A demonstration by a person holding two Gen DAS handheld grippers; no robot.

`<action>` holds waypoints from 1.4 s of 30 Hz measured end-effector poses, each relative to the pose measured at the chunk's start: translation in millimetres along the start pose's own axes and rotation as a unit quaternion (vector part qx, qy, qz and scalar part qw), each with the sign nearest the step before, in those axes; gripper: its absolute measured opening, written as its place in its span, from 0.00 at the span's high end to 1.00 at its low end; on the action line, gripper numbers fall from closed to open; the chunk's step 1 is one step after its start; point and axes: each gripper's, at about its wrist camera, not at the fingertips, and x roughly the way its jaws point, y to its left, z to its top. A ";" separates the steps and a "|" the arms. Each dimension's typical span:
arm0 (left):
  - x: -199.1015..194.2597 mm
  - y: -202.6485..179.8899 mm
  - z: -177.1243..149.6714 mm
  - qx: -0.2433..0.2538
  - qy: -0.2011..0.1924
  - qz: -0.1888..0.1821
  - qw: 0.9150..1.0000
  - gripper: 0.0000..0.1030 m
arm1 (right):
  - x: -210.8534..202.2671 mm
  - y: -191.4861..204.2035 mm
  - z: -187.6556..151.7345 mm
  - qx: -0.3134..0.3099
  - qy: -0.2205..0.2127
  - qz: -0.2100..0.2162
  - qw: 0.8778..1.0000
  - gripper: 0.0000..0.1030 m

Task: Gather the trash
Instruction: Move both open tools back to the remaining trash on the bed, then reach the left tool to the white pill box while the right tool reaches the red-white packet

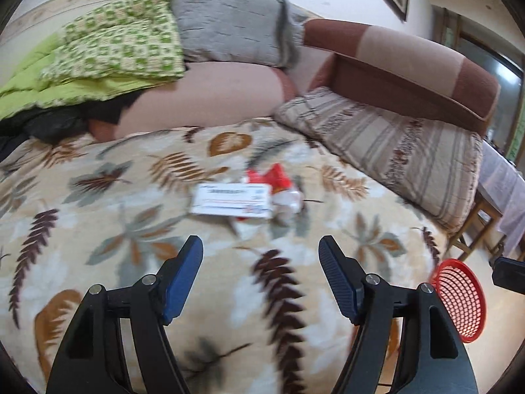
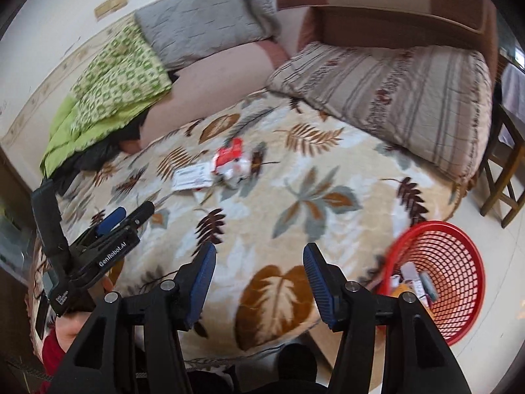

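Trash lies on the leaf-patterned blanket (image 1: 137, 197): a white printed card or flat box (image 1: 233, 201) and, just right of it, a red and white crumpled wrapper (image 1: 279, 184). My left gripper (image 1: 261, 244) hangs open above the blanket, a short way in front of the card, nothing between its fingers. The right wrist view shows the same card (image 2: 192, 175) and wrapper (image 2: 231, 161) farther off. My right gripper (image 2: 259, 252) is open and empty over the blanket's near edge. A red mesh basket (image 2: 449, 262) on the floor at the right holds several bits of trash.
A striped cushion (image 1: 393, 151) and brown sofa arm (image 1: 410, 62) bound the right side. A grey pillow (image 1: 229, 23) and green bedding (image 1: 115, 42) lie at the back. A wooden chair (image 2: 502, 177) stands by the basket (image 1: 459, 298). The left gripper (image 2: 111, 229) shows at the right wrist view's left edge.
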 end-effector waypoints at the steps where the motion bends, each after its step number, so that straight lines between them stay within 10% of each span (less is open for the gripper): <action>1: -1.2 7.0 -0.1 -0.007 -0.001 0.001 1.000 0.29 | 2.7 5.1 0.0 -0.002 0.002 0.001 1.000 0.42; 15: -2.7 35.0 -3.7 -0.035 0.015 0.000 0.999 0.27 | 28.4 41.7 22.8 -0.010 0.008 0.025 1.000 0.32; 33: 43.4 111.2 -10.2 -0.162 0.067 0.070 0.982 0.26 | 267.4 72.7 139.0 0.022 0.085 0.113 0.990 0.51; 42: 51.4 127.0 -14.0 -0.208 0.071 0.070 0.973 0.26 | 277.4 87.2 93.3 0.042 0.165 0.227 0.959 0.62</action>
